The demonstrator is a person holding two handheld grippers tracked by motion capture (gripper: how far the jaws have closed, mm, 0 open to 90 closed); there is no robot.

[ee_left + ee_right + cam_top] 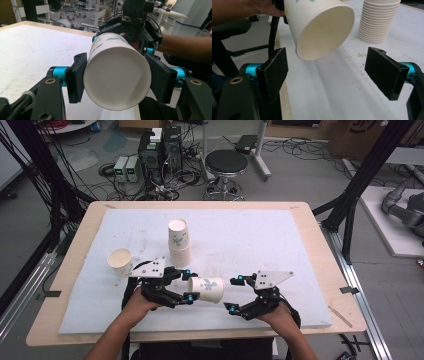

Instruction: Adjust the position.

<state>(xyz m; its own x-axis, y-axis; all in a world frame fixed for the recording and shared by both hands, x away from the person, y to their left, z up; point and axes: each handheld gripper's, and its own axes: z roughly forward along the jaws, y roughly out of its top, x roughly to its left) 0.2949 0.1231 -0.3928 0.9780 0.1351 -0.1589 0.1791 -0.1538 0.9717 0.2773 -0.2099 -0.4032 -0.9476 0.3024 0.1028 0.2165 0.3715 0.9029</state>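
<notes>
A white paper cup (207, 289) with a green print lies on its side above the white mat (250, 235), near the front edge. My left gripper (187, 285) is shut on its narrow base end, one pad (76, 77) on each side of the cup (117, 77). The cup's open mouth (324, 32) faces my right gripper (330, 75), which stands open just short of the rim with nothing between its pads. In the high view the right gripper (235, 293) sits a little to the right of the cup.
A tall stack of paper cups (179, 242) stands mid-mat, and the stack (378, 21) is beyond the right jaw. A single upright cup (120, 261) is at the left. A stool (226, 162) and computer gear stand on the floor behind the table.
</notes>
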